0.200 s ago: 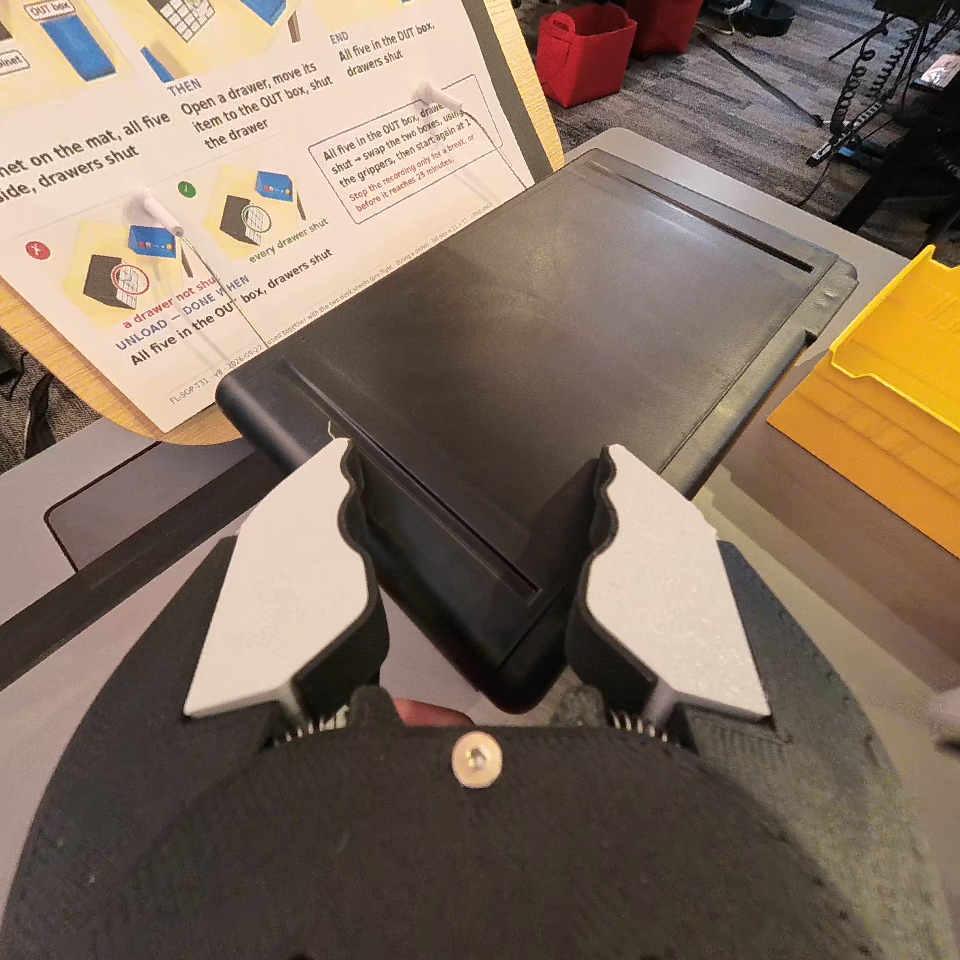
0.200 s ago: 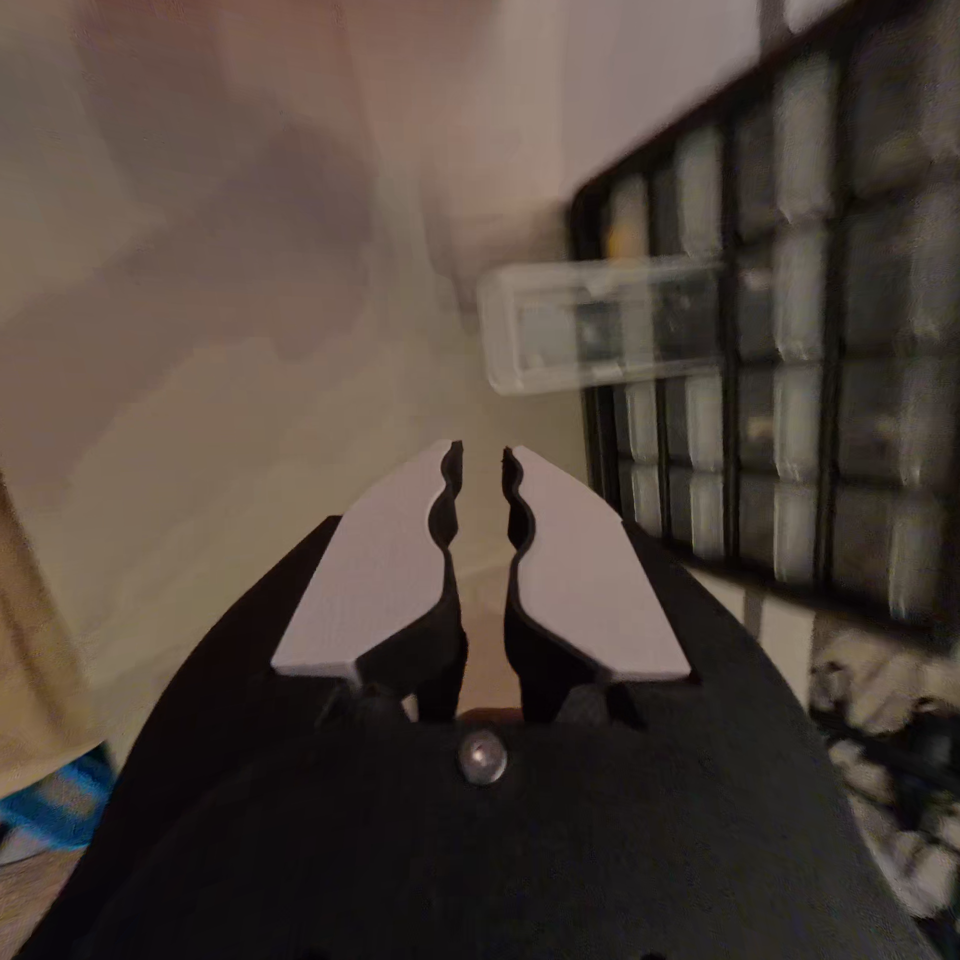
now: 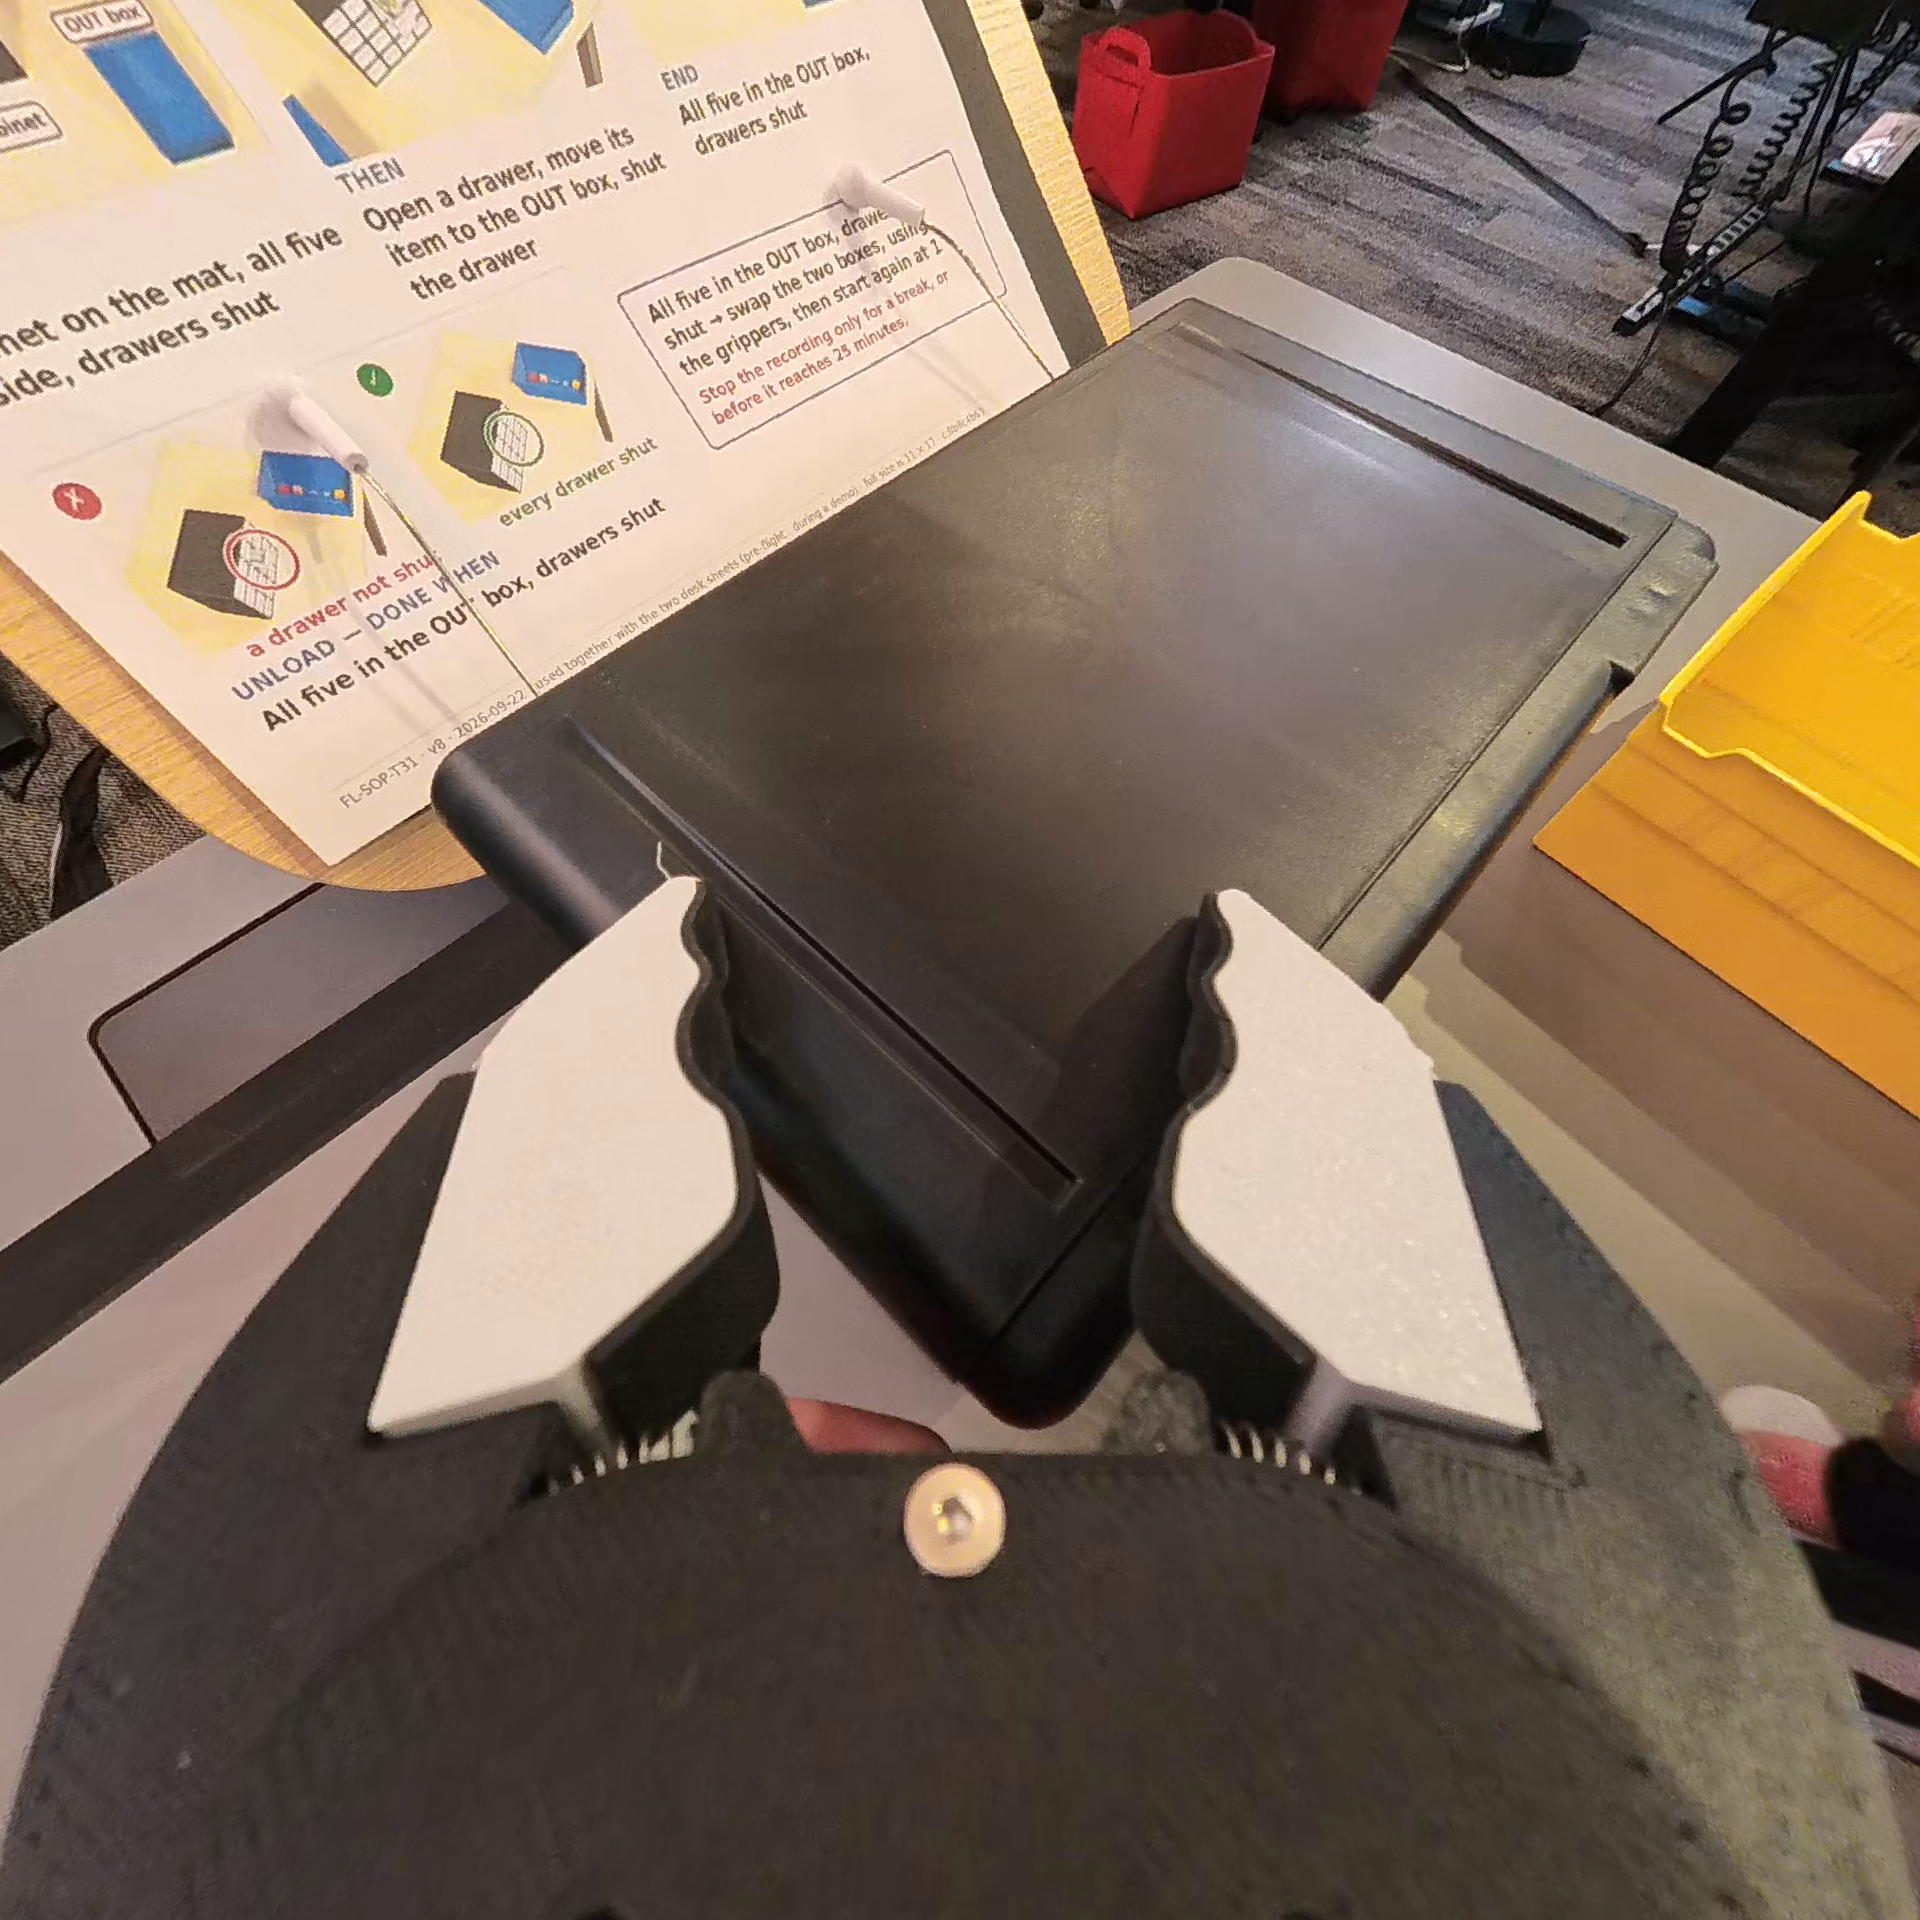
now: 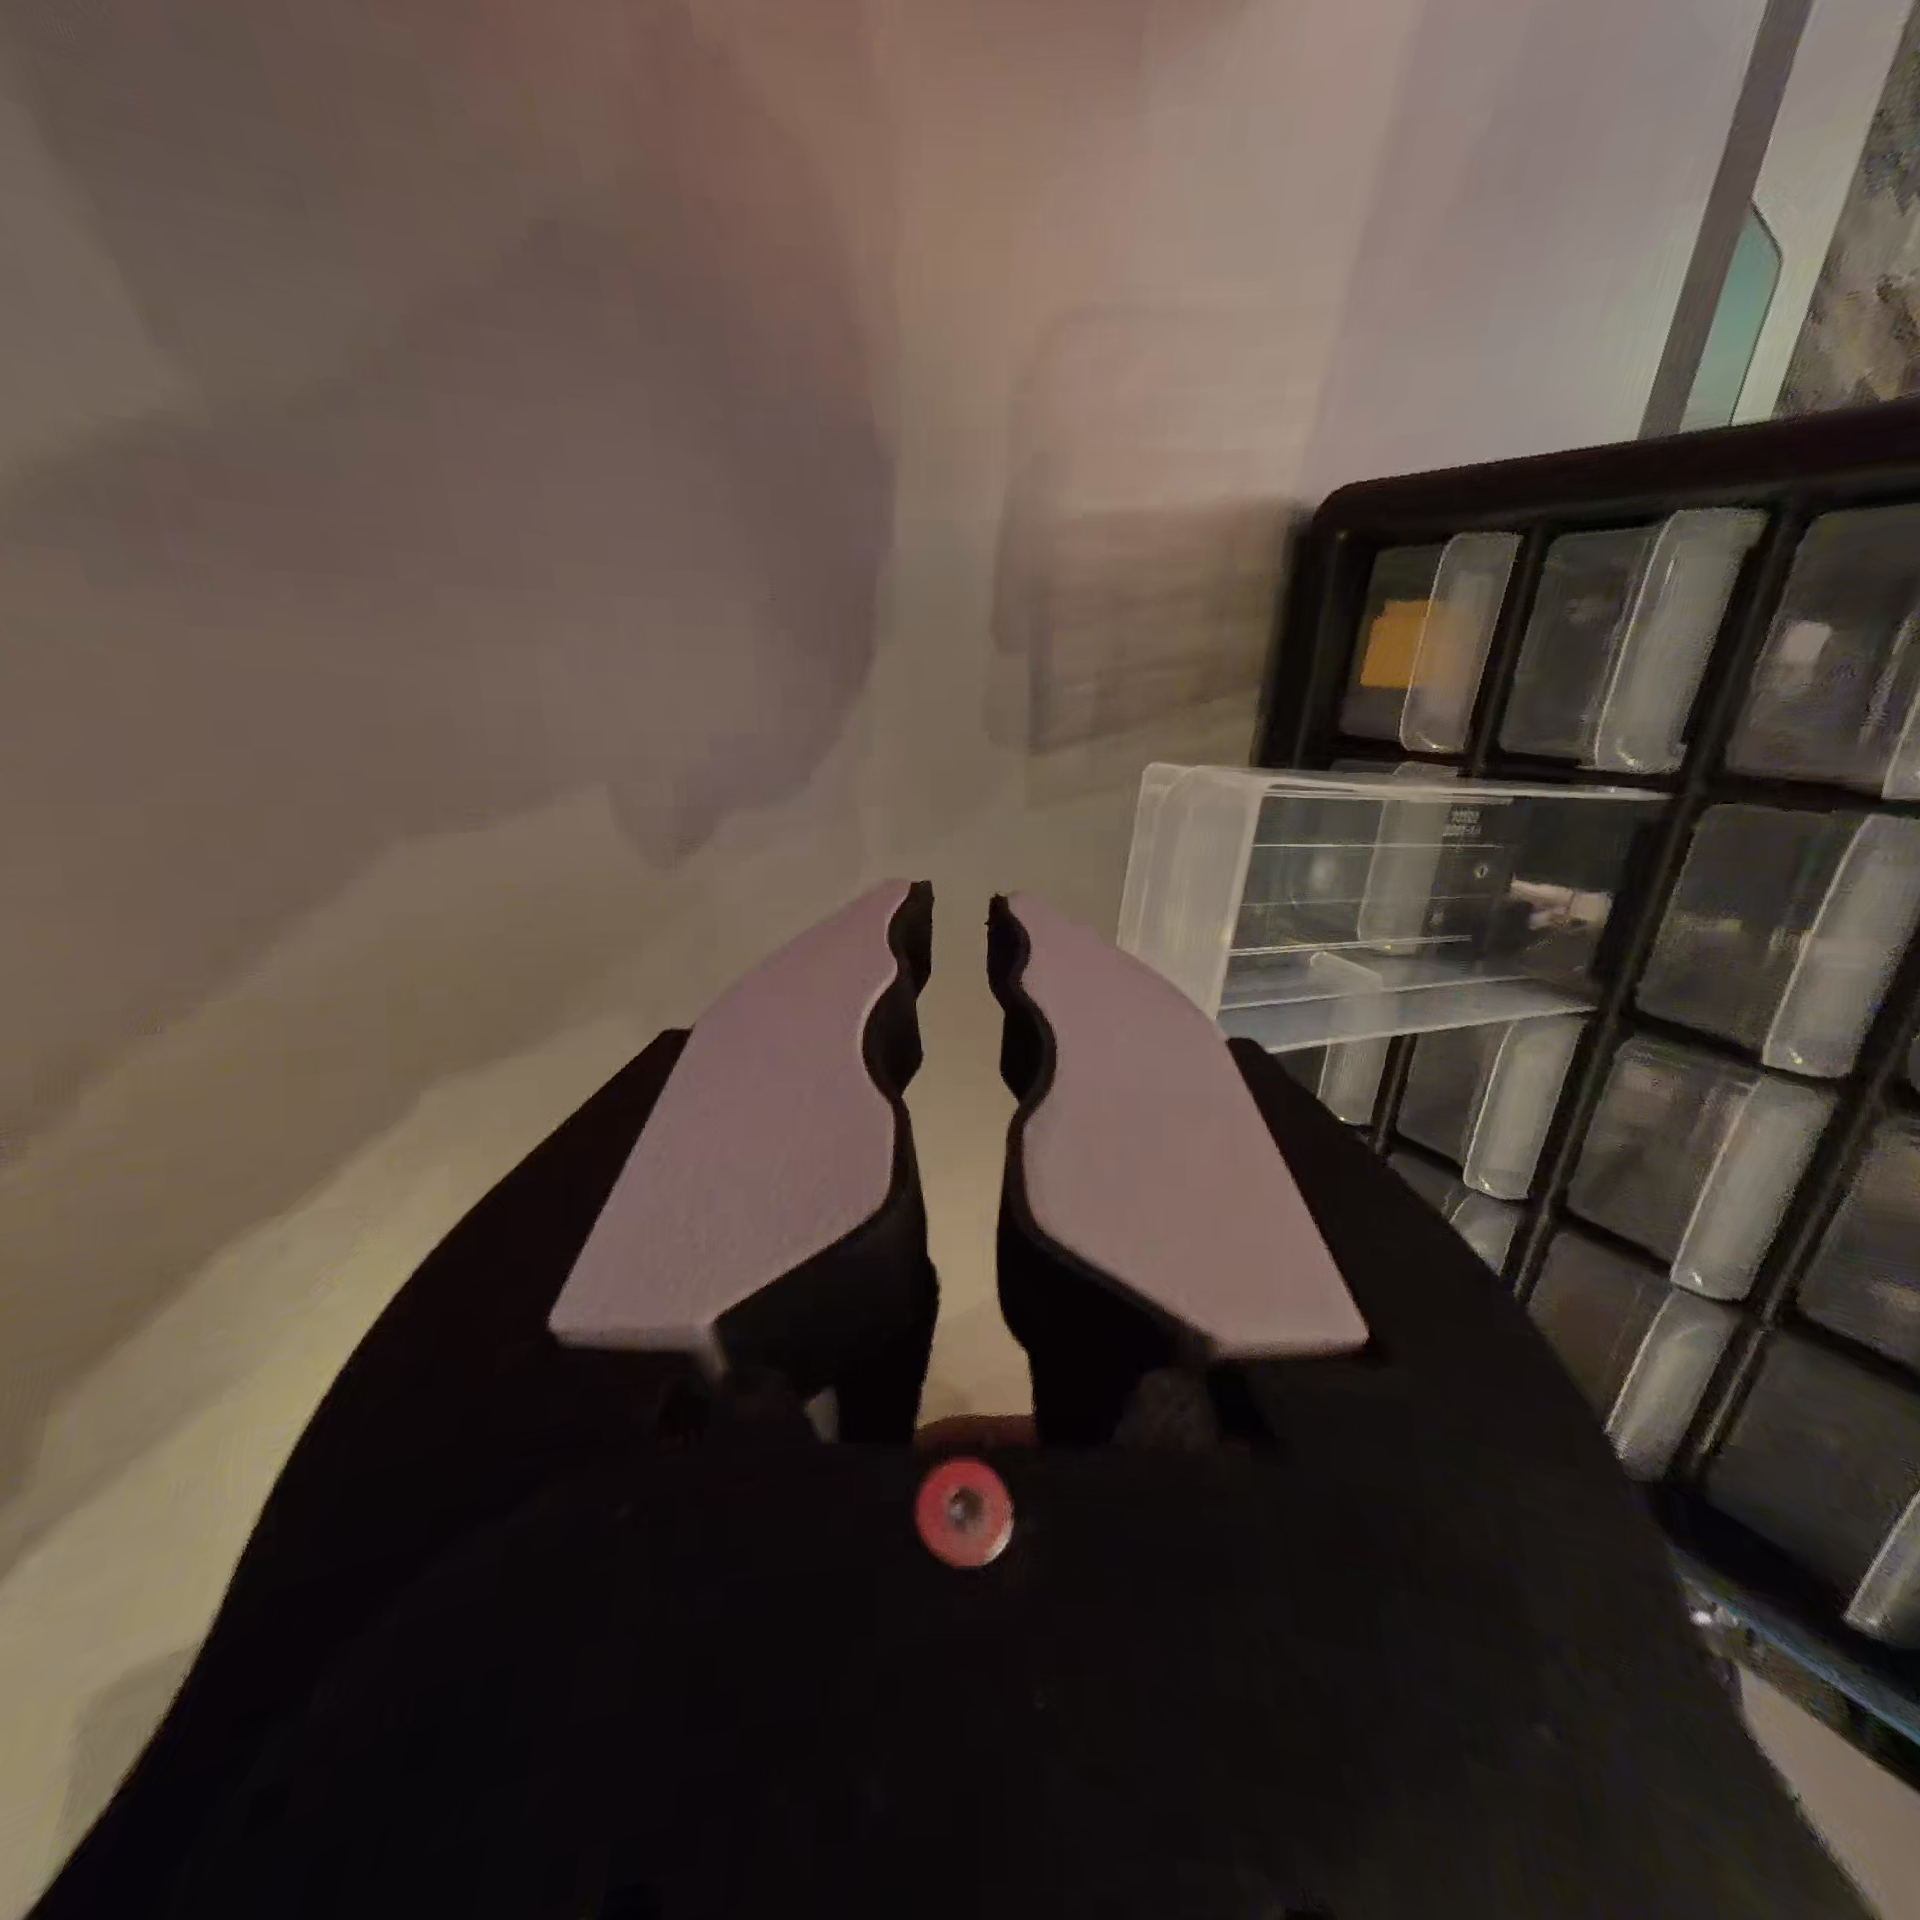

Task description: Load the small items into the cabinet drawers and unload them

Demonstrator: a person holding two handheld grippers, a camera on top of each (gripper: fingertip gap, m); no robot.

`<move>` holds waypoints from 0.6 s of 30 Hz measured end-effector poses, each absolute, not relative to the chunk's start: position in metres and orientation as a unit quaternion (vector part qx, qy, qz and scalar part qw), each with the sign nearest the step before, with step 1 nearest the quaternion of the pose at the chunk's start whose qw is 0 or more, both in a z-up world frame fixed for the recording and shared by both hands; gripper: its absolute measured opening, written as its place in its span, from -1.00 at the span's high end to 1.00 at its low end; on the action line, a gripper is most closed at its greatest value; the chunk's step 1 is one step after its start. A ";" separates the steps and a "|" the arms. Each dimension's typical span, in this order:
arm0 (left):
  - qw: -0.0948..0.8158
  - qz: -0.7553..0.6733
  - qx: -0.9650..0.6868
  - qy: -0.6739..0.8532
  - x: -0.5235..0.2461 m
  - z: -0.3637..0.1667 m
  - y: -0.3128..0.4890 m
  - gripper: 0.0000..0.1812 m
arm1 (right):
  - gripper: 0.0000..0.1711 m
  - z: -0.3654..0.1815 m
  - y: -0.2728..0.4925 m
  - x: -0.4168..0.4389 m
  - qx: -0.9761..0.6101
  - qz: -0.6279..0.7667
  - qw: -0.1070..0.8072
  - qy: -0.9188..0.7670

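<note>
In the left wrist view the black cabinet [image 3: 1091, 675] is seen from above. My left gripper [image 3: 951, 904] is open, its fingers spread to either side of the cabinet's near corner. In the right wrist view the cabinet front [image 4: 1662, 457] shows a grid of clear drawers. One clear drawer [image 4: 1351, 914] in the left column is pulled out, and I see nothing in it. A yellow item [image 4: 1392, 649] sits in the shut top-left drawer. My right gripper [image 4: 956, 899] is left of the pulled-out drawer. It is almost shut, with a narrow gap and nothing between the fingers.
A yellow bin [image 3: 1766, 790] stands to the right of the cabinet. An instruction sheet on a wooden board [image 3: 416, 312] leans behind it at the left. Red bags [image 3: 1164, 104] and cables lie on the floor beyond. The area left of the right gripper is blurred. The left gripper's tips are roughly 25 cm from the right gripper's.
The right gripper has swung, so the cabinet front and pulled-out drawer now sit farther right and are sharper. Its finger gap is unchanged. The left gripper has not moved.
</note>
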State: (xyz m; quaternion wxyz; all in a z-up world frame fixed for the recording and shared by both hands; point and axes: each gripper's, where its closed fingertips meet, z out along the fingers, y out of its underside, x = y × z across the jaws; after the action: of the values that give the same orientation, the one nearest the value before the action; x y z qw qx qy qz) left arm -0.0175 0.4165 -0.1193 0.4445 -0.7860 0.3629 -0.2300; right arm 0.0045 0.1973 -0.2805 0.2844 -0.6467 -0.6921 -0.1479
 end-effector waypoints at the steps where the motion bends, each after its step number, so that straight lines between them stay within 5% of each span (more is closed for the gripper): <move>1: 0.445 -0.230 -0.785 0.363 -0.018 -0.119 0.416 0.05 | 0.89 -0.283 0.203 0.005 -0.650 -0.157 0.287 -0.685; 18: 0.449 -0.233 -0.782 0.364 -0.017 -0.119 0.416 0.05 | 0.91 -0.232 0.275 0.016 -0.645 -0.263 0.408 -0.590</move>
State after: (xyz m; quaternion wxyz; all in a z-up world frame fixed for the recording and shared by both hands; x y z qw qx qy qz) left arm -0.0172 0.4163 -0.1193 0.4489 -0.7819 0.3642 -0.2332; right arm 0.0156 0.2749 -0.2322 0.4079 -0.6451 -0.5904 -0.2625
